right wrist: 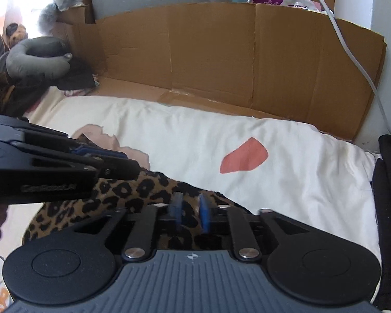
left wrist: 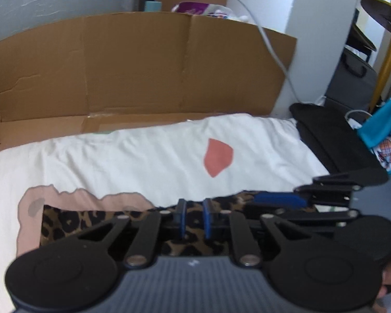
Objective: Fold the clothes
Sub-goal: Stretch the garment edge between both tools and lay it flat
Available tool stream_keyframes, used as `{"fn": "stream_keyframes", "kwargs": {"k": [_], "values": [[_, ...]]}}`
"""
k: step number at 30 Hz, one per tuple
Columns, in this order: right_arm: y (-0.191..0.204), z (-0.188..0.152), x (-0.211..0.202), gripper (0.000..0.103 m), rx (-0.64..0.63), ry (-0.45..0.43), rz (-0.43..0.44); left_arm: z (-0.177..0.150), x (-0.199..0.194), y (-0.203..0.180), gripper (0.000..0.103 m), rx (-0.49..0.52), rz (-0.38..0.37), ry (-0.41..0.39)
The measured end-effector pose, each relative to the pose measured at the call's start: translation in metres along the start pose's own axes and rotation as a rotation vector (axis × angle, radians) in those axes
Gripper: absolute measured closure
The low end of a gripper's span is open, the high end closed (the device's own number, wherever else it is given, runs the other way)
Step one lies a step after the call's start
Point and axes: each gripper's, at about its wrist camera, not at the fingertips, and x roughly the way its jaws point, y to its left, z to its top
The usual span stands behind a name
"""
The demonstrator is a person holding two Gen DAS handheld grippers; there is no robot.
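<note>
Lying on white wrinkled bedsheet [left wrist: 133, 156]: soft leopard-print garment [right wrist: 122, 195]; left gripper [left wrist: 194, 217] blue pads narrowly parted over it, grip cannot tell; right gripper [right wrist: 190, 215] likewise, narrow gap, grip unclear; coral blob print [right wrist: 243, 156] on sheet; creased cardboard [left wrist: 143, 65] behind.
</note>
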Motion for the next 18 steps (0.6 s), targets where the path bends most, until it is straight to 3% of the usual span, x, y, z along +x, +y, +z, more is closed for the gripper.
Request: {"fn": "stream_keyframes", "kwargs": {"k": [5, 11, 14, 18], "values": [[-0.001, -0.010, 0.010, 0.069, -0.015, 0.039, 0.002, -0.022, 0.019, -0.004, 0.087, 0.036, 0.012, 0.082], [-0.002, -0.014, 0.017, 0.068, -0.033, 0.059, 0.017, -0.038, 0.026, 0.002, 0.085, 0.038, -0.003, 0.055], [-0.009, -0.009, 0.005, 0.068, 0.020, 0.059, 0.049, -0.032, 0.019, -0.006, 0.085, 0.075, 0.025, 0.058], [-0.010, -0.008, -0.018, 0.068, 0.024, 0.022, 0.066, -0.027, -0.005, -0.004, 0.081, 0.051, 0.006, 0.039]]}}
